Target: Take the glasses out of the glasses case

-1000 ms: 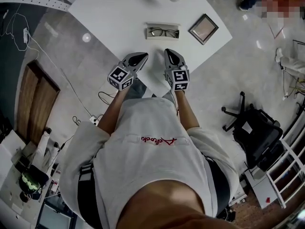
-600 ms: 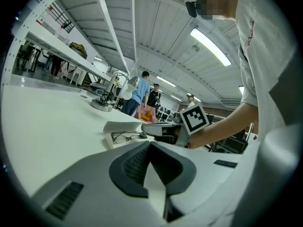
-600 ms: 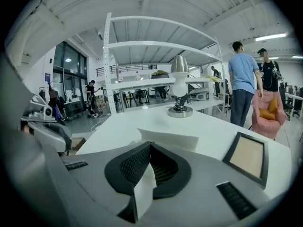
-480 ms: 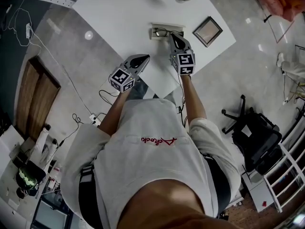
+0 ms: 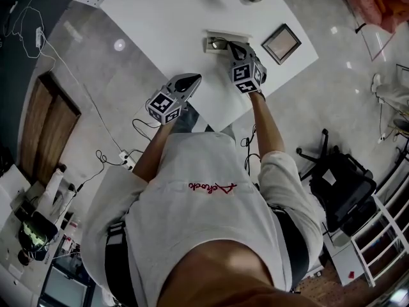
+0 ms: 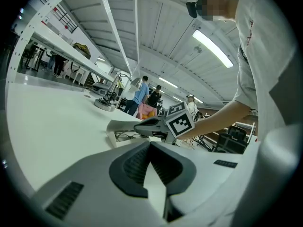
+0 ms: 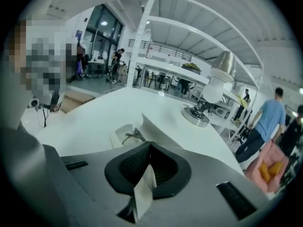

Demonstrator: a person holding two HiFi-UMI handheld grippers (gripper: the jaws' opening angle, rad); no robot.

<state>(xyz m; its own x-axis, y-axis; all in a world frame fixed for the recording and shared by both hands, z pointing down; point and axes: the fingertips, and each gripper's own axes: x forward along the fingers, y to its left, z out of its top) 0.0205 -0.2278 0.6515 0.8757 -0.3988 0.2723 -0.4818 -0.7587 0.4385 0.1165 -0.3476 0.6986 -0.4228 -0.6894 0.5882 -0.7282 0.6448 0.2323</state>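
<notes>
White table [image 5: 160, 18]. Open case [image 5: 214, 36] holds glasses [image 5: 219, 43]. Right gripper [image 5: 234, 47], jaws pressed together, empty, tip at case. Left gripper [image 5: 192, 78], jaws together, empty, near table edge.

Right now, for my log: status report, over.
Left gripper shut, empty. Right gripper shut, tip at the case. Glasses inside. Nothing blocking.

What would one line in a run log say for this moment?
step: glasses not yet out | right gripper: shut, tip over open glasses case | glasses: in case | left gripper: shut, empty, apart from case
</notes>
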